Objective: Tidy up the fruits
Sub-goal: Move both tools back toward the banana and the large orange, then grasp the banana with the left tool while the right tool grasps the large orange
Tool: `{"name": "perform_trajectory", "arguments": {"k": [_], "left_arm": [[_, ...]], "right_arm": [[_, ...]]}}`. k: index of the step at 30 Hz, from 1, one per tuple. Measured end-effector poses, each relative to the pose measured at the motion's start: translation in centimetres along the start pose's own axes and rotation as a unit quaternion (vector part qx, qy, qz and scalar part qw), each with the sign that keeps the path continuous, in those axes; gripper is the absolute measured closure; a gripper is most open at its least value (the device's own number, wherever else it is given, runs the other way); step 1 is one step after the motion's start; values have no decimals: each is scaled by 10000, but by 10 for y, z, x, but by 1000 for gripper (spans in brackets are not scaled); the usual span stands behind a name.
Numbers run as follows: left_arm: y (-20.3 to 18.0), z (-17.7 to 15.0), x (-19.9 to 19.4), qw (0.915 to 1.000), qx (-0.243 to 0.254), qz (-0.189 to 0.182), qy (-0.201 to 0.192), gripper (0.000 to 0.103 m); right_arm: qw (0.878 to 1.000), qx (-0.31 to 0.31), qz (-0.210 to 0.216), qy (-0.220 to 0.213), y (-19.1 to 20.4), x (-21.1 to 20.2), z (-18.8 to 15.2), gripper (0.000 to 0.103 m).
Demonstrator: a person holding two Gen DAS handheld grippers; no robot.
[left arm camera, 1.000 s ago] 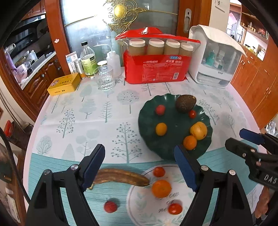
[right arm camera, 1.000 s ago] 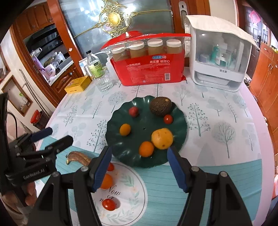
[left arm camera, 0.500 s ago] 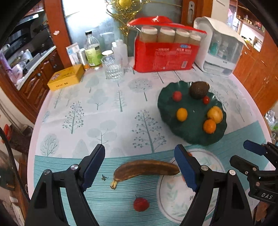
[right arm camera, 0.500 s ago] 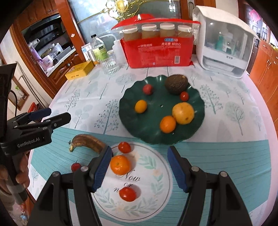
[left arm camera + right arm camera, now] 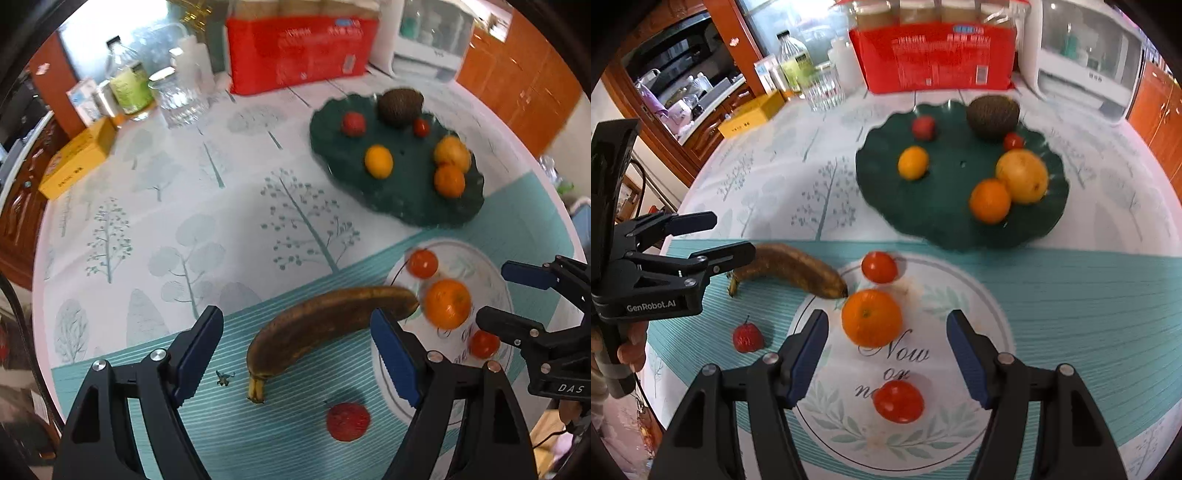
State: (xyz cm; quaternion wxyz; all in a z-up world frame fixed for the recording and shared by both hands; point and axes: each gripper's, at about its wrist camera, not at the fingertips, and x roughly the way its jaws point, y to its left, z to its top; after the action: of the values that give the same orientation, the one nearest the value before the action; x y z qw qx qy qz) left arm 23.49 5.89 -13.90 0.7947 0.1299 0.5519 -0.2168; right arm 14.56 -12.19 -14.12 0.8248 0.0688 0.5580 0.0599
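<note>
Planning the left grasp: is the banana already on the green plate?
No, the banana lies on the tablecloth between the open left tongs, well short of the green plate.

Tree-print tablecloth [image 5: 229, 236] under green plate [image 5: 402, 206], banana [image 5: 325, 325], strawberry [image 5: 348, 421].

Left gripper [image 5: 295, 349]: jaws spread wide, blue-padded fingers [image 5: 197, 350] level and pointing forward, nothing clamped between them; in the right wrist view its black body sits low at the left edge, with the person's left hand [image 5: 626, 349] wrapped round the handle beneath. Right gripper [image 5: 886, 352]: jaws likewise wide apart and empty, angled slightly downward, its two finger tips showing beside the left gripper's right finger.
</note>
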Motion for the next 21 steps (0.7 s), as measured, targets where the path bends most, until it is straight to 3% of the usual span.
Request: {"name": "perform_trajectory", "arguments": {"k": [16, 19, 21], "left_arm": [[1, -4, 50, 9919, 960, -698, 445, 22], [-2, -7, 60, 9890, 1115, -706, 668, 34], [-5, -8, 59, 9875, 1317, -618, 600, 37]], "right_arm": [[9992, 219, -193, 279, 8, 42, -8, 36], [9991, 219, -191, 302, 7, 45, -7, 36], [9992, 214, -190, 296, 8, 46, -7, 36]]}}
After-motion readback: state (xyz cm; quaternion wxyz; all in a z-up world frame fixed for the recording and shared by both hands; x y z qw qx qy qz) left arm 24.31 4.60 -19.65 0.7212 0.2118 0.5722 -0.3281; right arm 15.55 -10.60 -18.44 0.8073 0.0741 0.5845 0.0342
